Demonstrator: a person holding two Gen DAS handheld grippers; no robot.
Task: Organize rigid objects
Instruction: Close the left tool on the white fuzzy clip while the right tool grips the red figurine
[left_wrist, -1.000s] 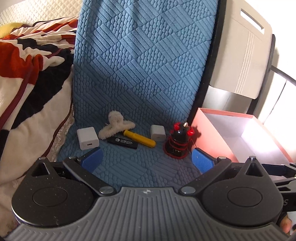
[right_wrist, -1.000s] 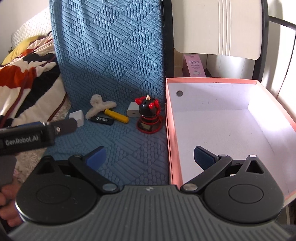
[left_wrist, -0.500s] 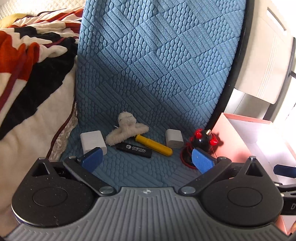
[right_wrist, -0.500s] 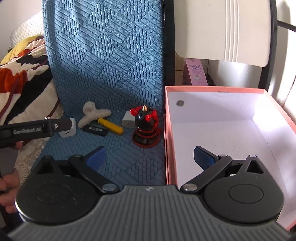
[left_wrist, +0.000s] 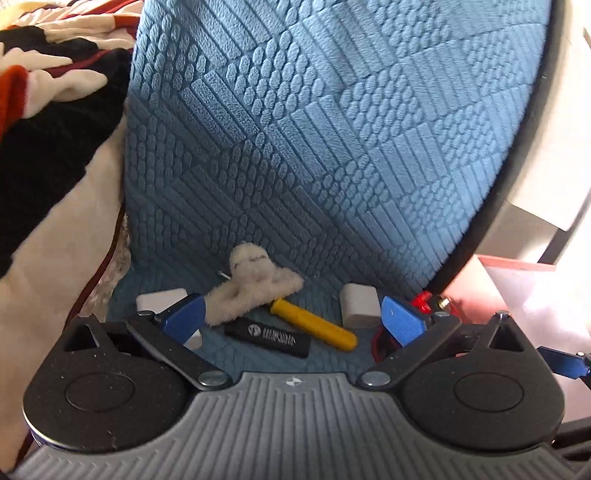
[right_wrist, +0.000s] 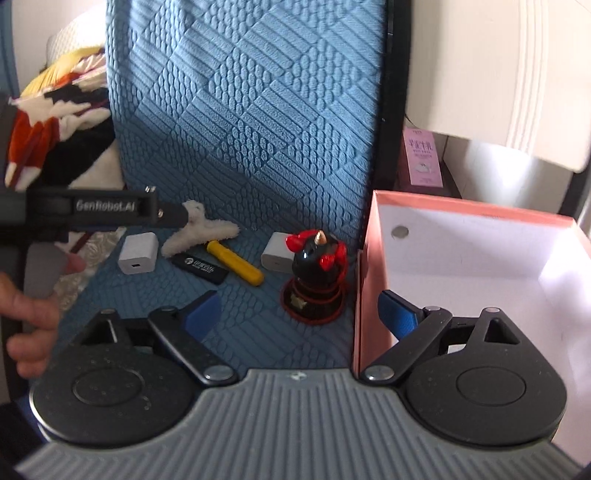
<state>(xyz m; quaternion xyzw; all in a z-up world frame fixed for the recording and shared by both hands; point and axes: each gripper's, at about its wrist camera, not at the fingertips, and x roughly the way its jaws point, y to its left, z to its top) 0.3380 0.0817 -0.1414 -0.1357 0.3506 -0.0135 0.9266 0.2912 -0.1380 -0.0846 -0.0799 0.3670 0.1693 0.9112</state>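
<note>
Left gripper (left_wrist: 291, 317) stood wide, nothing clamped; its pads flanked the fluffy hair clip (left_wrist: 251, 286), black stick (left_wrist: 267, 338) and yellow marker (left_wrist: 314, 326) on the blue mat (left_wrist: 314, 147). One white charger (left_wrist: 360, 304) lay just inside the right pad, another white charger (right_wrist: 137, 253) at the mat's left edge. Right gripper (right_wrist: 301, 317) was wide but closing, empty, straddling the pink box (right_wrist: 364, 277) wall. The black-and-red figurine (right_wrist: 316, 280) stood just beside that box.

Figurine (right_wrist: 316, 280) left of box (right_wrist: 364, 295); chargers (right_wrist: 137, 253) further left.
</note>
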